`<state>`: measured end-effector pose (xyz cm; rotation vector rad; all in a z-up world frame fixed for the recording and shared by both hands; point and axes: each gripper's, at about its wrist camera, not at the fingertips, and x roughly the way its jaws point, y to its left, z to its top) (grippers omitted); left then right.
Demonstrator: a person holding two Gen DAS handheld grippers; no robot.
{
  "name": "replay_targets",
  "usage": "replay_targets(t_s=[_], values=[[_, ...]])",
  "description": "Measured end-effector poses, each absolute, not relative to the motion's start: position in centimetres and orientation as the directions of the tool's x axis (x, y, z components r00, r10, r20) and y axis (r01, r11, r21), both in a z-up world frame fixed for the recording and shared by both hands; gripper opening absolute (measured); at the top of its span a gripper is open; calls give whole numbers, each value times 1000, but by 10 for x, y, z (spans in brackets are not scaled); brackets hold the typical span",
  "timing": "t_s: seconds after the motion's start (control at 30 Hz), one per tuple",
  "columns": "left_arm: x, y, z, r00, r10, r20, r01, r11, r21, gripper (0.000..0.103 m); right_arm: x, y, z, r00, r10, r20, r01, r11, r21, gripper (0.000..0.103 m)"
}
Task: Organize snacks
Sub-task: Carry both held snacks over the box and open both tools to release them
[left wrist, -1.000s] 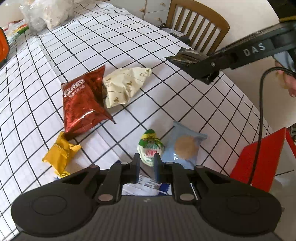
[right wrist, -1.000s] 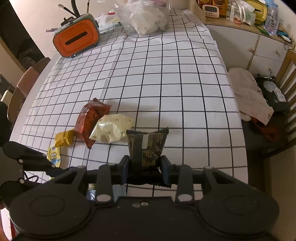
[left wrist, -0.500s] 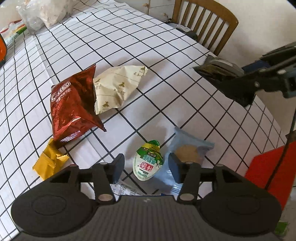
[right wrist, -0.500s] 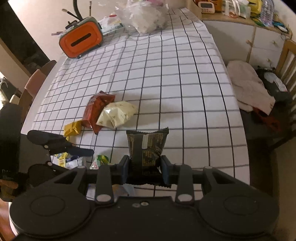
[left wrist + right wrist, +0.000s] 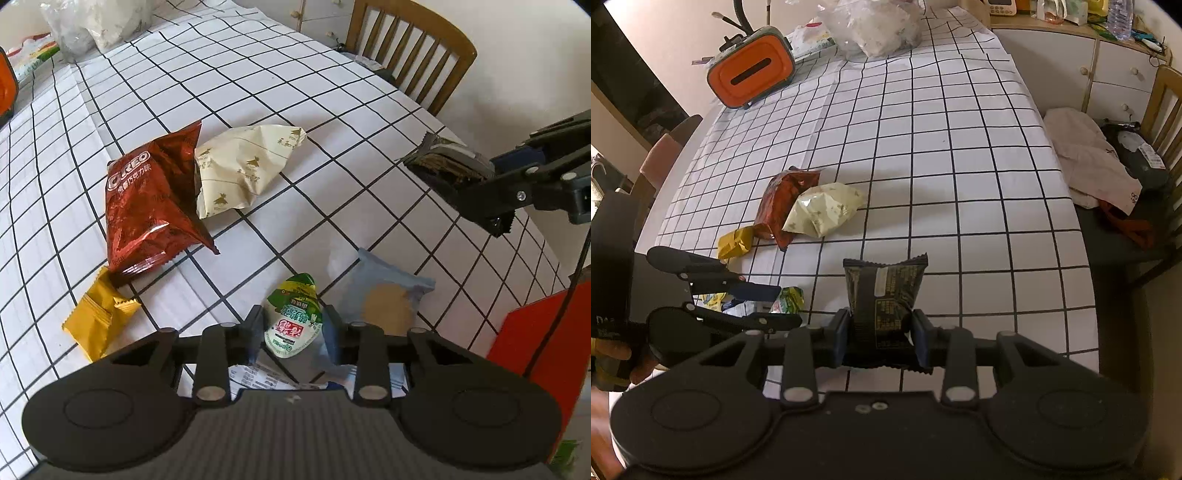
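Note:
My left gripper [image 5: 293, 326] is open, its fingers on either side of a small green and white snack pouch [image 5: 293, 319] that lies on the checked tablecloth [image 5: 258, 92]. A red Oreo bag [image 5: 151, 199], a cream wrapper [image 5: 243, 170], a yellow packet [image 5: 98, 314] and a pale blue cookie packet [image 5: 384, 295] lie around it. My right gripper [image 5: 881, 328] is shut on a dark brown snack packet [image 5: 882, 291] and holds it above the table's near right edge. It also shows in the left wrist view [image 5: 476, 199].
An orange box [image 5: 751, 74] and a clear plastic bag [image 5: 875, 26] stand at the far end of the table. A wooden chair [image 5: 410, 48] holds clothes at the right side. A red container [image 5: 535, 350] stands at the near right. White papers [image 5: 266, 376] lie under my left gripper.
My left gripper opened and released the green pouch onto the table, then narrowed around it again. My right gripper carried the dark packet rightward and toward the near edge.

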<state>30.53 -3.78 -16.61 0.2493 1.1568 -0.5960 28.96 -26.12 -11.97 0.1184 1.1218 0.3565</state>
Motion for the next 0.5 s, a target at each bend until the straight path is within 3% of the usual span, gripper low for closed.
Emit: replay_targets(t_s=[0.23, 0.5], values=[[303, -22, -157, 308, -326, -894, 485, 862, -147, 32, 281, -264, -114, 398, 352, -847, -205, 934, 292, 34], [276, 3, -87, 413, -362, -836, 397, 897, -193, 32, 252, -265, -70, 425, 442, -790, -287, 893, 346, 34]])
